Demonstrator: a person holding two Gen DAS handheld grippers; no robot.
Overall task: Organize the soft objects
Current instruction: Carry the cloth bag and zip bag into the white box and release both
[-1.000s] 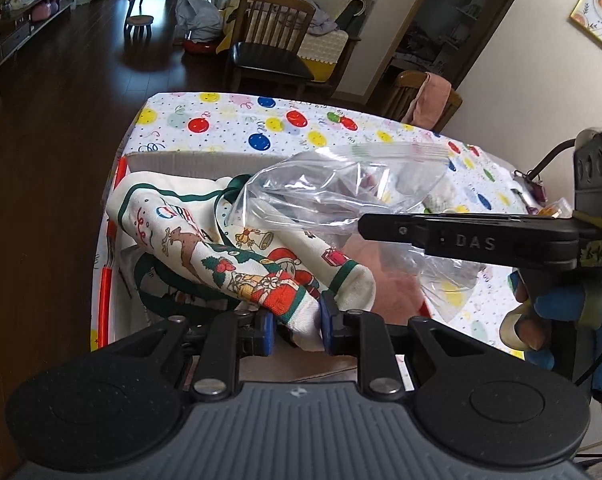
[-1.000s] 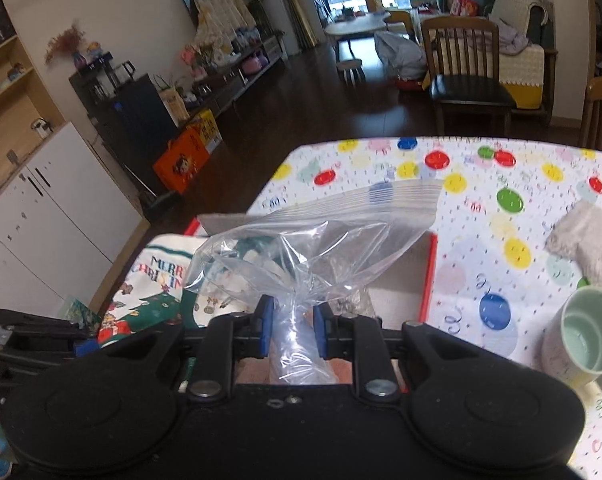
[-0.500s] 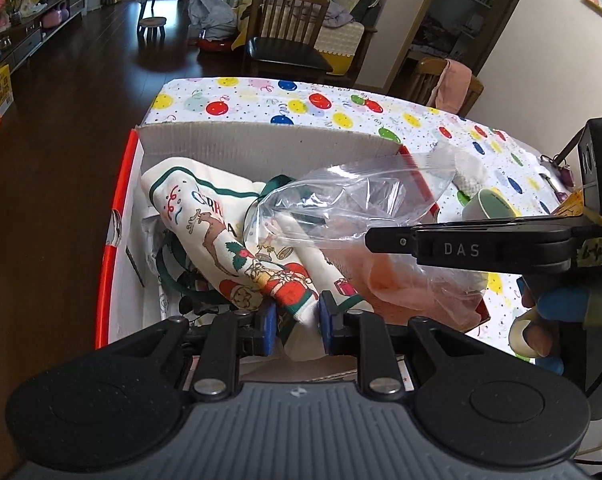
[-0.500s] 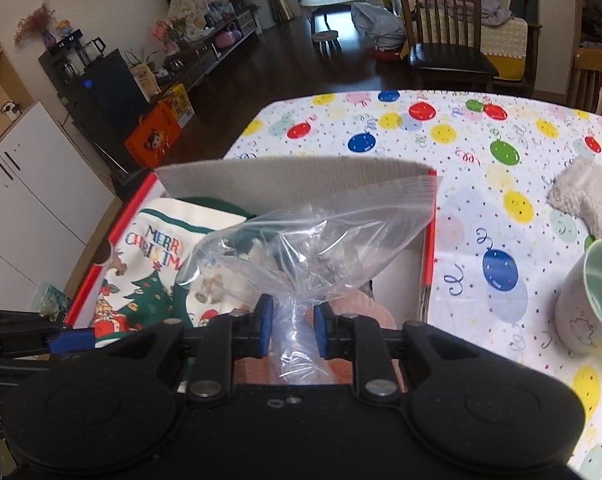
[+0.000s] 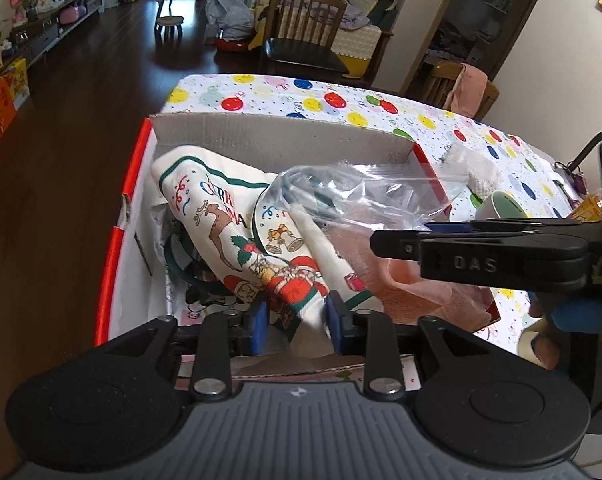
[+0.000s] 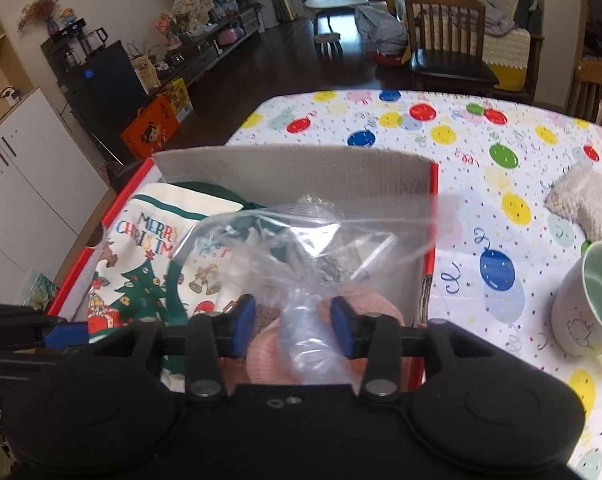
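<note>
A red-edged cardboard box (image 5: pixel 129 216) sits at the left end of a table under a white cloth printed with coloured balloons (image 6: pixel 501 148). Inside the box on the left lies a cream Christmas-print fabric piece with green trim (image 5: pixel 229 232), showing a reindeer and the words "Merry Christmas". The left gripper (image 5: pixel 297 322) hangs over the near edge of the box; its jaws are opening, and a fold of this fabric lies between the blue pads (image 5: pixel 257 322), the left pad showing a gap to the cloth. To the right, a clear plastic zip bag (image 6: pixel 309 248) lies crumpled across the box, over the fabric and a pink soft cloth (image 6: pixel 365 304). The right gripper (image 6: pixel 293 326) has its jaws opening too: the twisted neck of the bag stands between its pads, clear of both. Further right on the table, outside the box, rest a fluffy beige cloth (image 6: pixel 589 204) and a pale green mug (image 6: pixel 589 304).
</note>
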